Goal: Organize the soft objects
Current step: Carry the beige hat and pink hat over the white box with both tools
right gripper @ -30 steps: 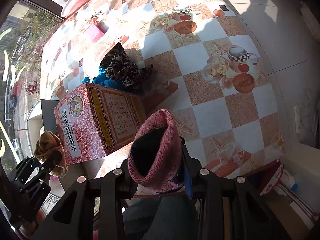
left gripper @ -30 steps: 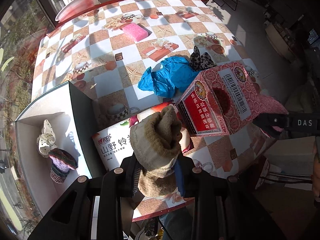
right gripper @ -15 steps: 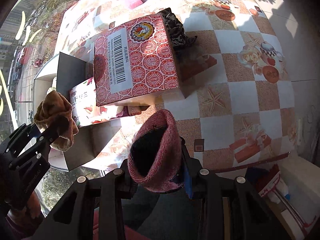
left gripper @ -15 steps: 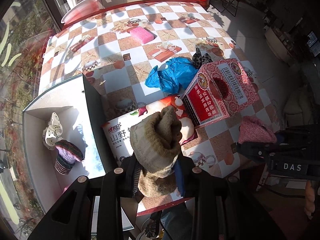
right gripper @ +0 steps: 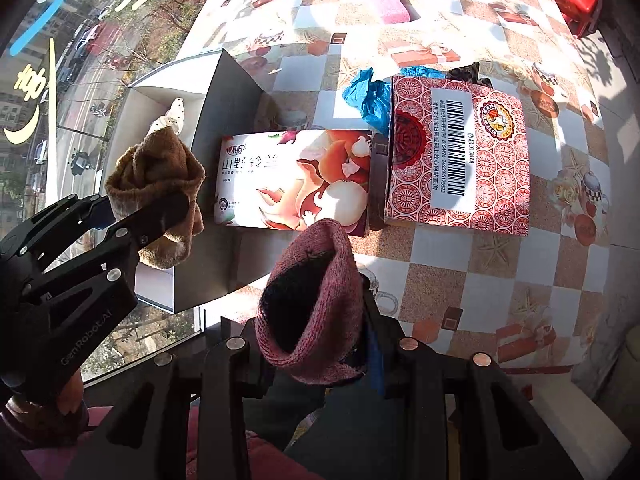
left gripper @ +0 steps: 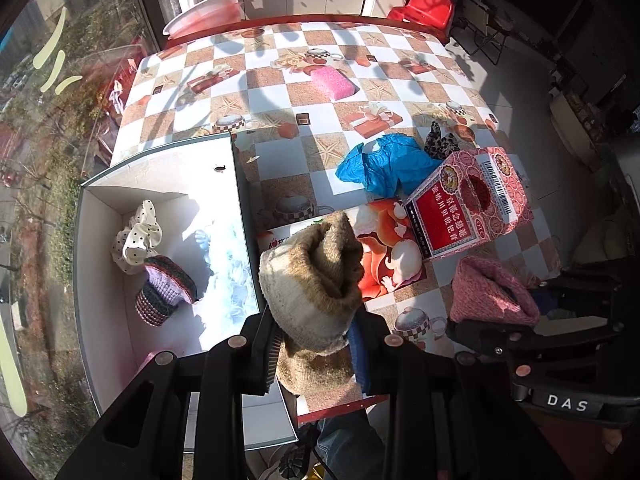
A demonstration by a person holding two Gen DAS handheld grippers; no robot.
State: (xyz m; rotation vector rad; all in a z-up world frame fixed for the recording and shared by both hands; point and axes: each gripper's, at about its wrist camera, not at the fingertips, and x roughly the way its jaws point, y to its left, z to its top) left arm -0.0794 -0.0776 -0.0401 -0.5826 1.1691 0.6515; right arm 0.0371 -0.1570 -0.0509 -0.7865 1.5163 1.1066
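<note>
both tongs have lifted back toward the near desk edge: left tongs clenched on the tan sock, right tongs clenched on the pink sock, likely bound for the white box at left.

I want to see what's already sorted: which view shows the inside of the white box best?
The left wrist view: the white box lies open, holding two soft items. The right wrist view catches only its rim and outer wall.
</note>
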